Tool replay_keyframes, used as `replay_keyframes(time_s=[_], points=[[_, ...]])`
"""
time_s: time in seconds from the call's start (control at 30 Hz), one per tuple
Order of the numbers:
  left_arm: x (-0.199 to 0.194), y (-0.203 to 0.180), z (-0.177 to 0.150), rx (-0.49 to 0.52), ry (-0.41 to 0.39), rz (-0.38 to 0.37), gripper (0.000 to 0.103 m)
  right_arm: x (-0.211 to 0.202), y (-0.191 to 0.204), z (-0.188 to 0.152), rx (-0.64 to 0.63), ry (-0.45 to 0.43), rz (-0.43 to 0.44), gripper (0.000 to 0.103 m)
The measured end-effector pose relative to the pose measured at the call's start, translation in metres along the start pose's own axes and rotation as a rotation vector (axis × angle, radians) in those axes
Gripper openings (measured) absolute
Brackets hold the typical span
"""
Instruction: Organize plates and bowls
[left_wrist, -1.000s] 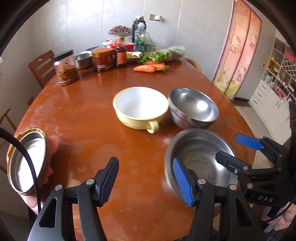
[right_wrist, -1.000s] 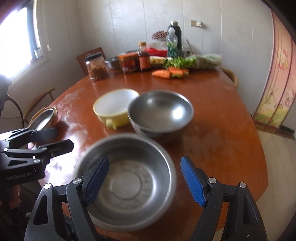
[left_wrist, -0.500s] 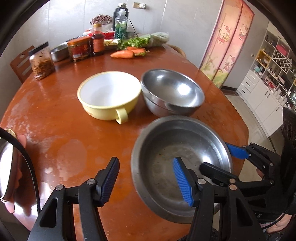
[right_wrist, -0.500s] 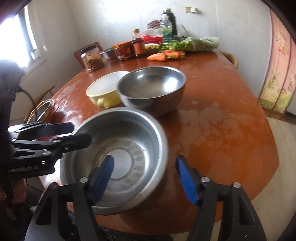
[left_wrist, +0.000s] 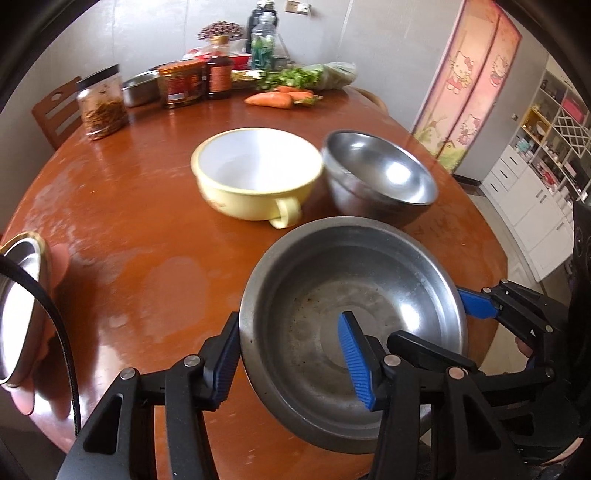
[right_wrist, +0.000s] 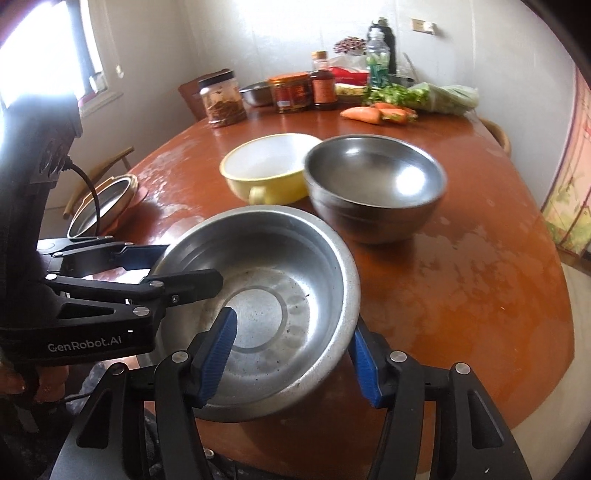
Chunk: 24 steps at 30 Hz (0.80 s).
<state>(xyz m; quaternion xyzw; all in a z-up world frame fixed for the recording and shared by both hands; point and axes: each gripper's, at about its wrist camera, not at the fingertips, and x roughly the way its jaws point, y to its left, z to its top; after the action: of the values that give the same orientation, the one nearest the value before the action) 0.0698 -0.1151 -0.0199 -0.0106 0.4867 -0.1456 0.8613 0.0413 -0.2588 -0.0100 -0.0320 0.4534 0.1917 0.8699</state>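
both your grippers straddle the rim of the wide steel basin (left_wrist: 354, 325) at the near edge of the table (left_wrist: 147, 221), one pad inside and one outside on each side. the jaws of the left gripper (left_wrist: 291, 354) are closing, outer pad already at the wall, inner pad hanging over the basin floor, not visibly touching. the jaws of the right gripper (right_wrist: 291, 354) are closing too, rim between them, and neither pad looks pressed home yet. so no firm hold on either side, as far as i can judge.

risks: the basin sits tilted and near the table edge, so a lift before both pads bite could tip it toward you or off the edge. thin slick metal, a pad may slide off the wall. uneven closing could shove it sideways.

just beyond, the deep steel bowl (right_wrist: 373, 184) is close to the basin's far rim; a forward push would knock it. the yellow handled bowl (left_wrist: 258, 173) stands just beside that, touching or nearly, can't tell, so one bump moves both.

off to the left, a steel plate (left_wrist: 18, 306) is held in a hand (left_wrist: 40, 332) past the table edge, near your cable.

far end, jars (right_wrist: 255, 96) and carrots (right_wrist: 373, 110), well apart, no risk.
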Motion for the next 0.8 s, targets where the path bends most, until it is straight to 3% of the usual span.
replay_keyframes(time_s=[0.27,0.8], points=[[-0.015,0.03,-0.006,-0.038,-0.026,0.055,0.052,0.014,0.033,0.011,-0.048,0.011,0.042,0.062],[-0.018,0.053,-0.012,-0.058,-0.035,0.057,0.052,0.03,0.06,0.016,-0.083,0.053,0.055,0.063]])
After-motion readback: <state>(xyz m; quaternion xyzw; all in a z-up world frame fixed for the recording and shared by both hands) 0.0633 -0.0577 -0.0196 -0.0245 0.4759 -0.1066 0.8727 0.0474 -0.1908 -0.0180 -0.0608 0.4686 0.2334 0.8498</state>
